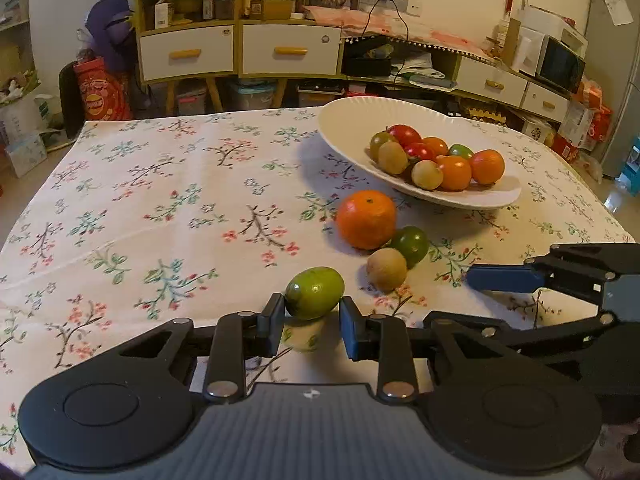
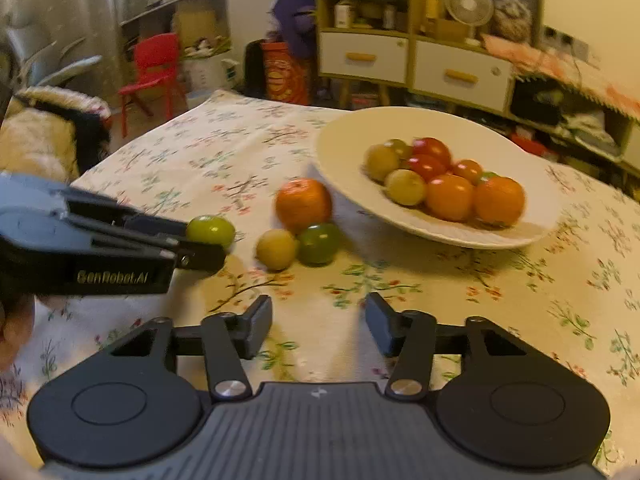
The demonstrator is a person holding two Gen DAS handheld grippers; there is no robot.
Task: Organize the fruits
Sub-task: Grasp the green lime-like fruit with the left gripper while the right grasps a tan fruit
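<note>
Left wrist view: the left gripper (image 1: 312,322) clamps a green oval fruit (image 1: 315,293) above the floral tablecloth (image 1: 160,200). Beyond it sit an orange (image 1: 366,219), a green tomato (image 1: 410,245) and a tan fruit (image 1: 387,269), just beside the white fruit plate (image 1: 352,128). The right gripper (image 2: 318,326) hangs empty, fingers spread.

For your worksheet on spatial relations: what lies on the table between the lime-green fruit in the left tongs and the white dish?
Three loose fruits: an orange, a dark green fruit and a tan fruit, between the lime-green fruit and white dish. Both views show it.
</note>
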